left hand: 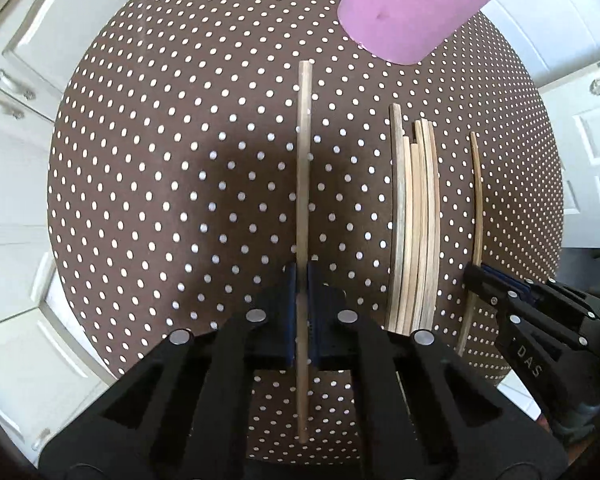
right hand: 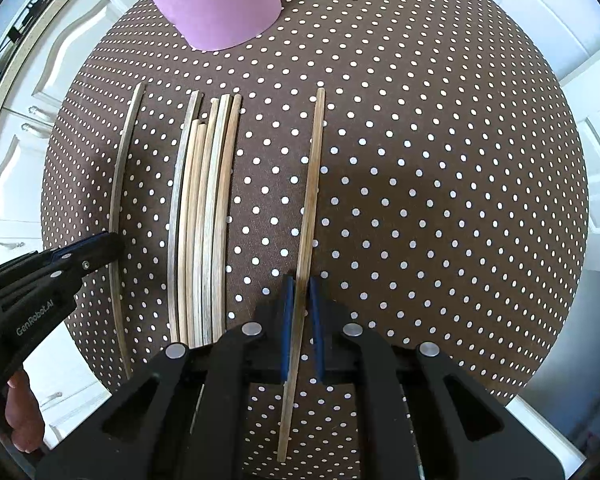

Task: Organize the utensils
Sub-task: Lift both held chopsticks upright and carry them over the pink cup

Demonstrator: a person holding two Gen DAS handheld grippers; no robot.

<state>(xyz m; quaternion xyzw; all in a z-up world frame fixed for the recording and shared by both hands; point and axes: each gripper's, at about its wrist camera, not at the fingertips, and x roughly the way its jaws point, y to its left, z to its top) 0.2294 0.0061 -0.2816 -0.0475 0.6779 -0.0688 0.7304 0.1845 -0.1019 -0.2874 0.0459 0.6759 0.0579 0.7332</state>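
Note:
Pale wooden chopsticks lie on a round table under a brown polka-dot cloth (left hand: pixel 160 160). My left gripper (left hand: pixel 302 276) points straight down and is shut on a single chopstick (left hand: pixel 304 184); its blue pads (left hand: pixel 290 312) pinch it near the lower end. To the right lies a bundle of several chopsticks (left hand: pixel 414 220). Beyond the bundle, my right gripper (left hand: pixel 474 276) is shut on another lone chopstick (left hand: pixel 477 200). In the right wrist view that gripper (right hand: pixel 300 284) pinches its chopstick (right hand: pixel 312 184), the bundle (right hand: pixel 204 220) lies to its left, and the left gripper (right hand: pixel 115 240) holds the far-left chopstick (right hand: pixel 120 184).
A pink cup (left hand: pixel 416 4) stands at the far side of the table, also seen as the pink cup (right hand: pixel 216 0) in the right wrist view. White cabinet doors (left hand: pixel 28 60) surround the table. A person's hand (right hand: pixel 20 420) holds the left gripper's handle.

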